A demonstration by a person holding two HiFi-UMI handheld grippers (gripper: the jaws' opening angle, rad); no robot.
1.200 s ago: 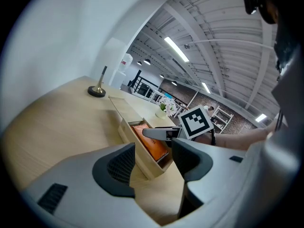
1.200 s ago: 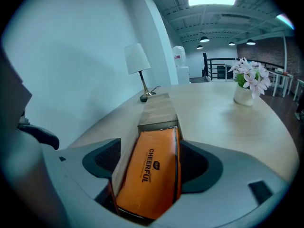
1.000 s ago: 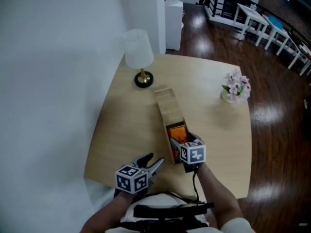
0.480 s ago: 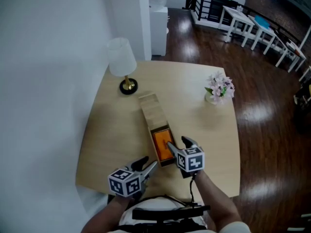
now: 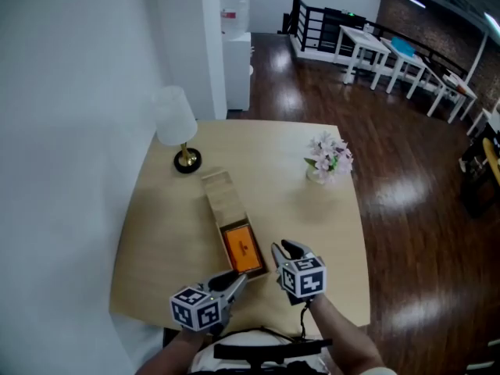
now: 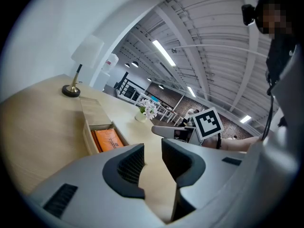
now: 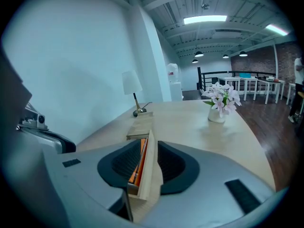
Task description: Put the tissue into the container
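Right gripper view: right gripper jaws are closing, part-way in, pads pressing nothing. Near corner of the long light-wood box container lines up in the gap; can't tell if it's actually between them. Left gripper jaws are closing too, with only tabletop in the gap. Flat orange tissue pack lies in the container's open near end, just ahead-left of the right jaws. Its long axis runs along the box, pointing away toward the white-shade brass-base lamp. Light-wood table sits under it all.
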